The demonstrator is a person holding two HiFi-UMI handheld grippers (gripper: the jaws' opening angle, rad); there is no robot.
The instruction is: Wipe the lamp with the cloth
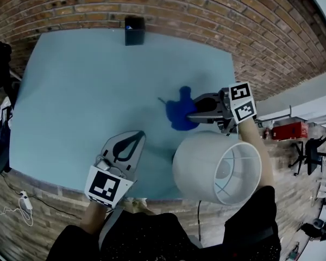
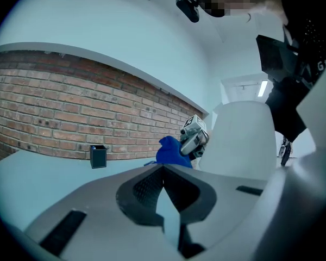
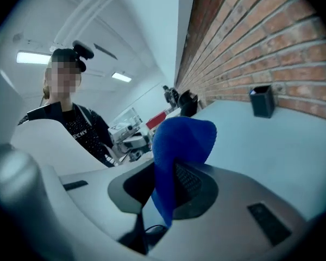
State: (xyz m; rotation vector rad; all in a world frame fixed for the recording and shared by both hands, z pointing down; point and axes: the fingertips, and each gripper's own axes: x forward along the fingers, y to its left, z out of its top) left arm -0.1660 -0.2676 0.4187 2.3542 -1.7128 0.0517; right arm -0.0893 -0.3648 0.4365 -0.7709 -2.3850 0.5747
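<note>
A white lamp shade (image 1: 217, 167) is at the table's near right edge, its open end tilted toward me; its base is hidden. Just beyond it, my right gripper (image 1: 191, 115) is shut on a blue cloth (image 1: 179, 112), which bunches out past the jaws over the table. The right gripper view shows the cloth (image 3: 182, 145) pinched between the jaws, with the shade (image 3: 49, 140) at the left. My left gripper (image 1: 140, 136) is shut on nothing, low at the near left and apart from the shade. Its own view shows the cloth (image 2: 168, 152) and shade (image 2: 242, 140) ahead.
The light blue table (image 1: 87, 91) stands against a brick wall (image 1: 206, 15). A small black box (image 1: 134, 30) sits at the table's far edge. A cable and power strip (image 1: 23, 200) lie on the floor at the left; a red case (image 1: 289, 130) and chair are at the right.
</note>
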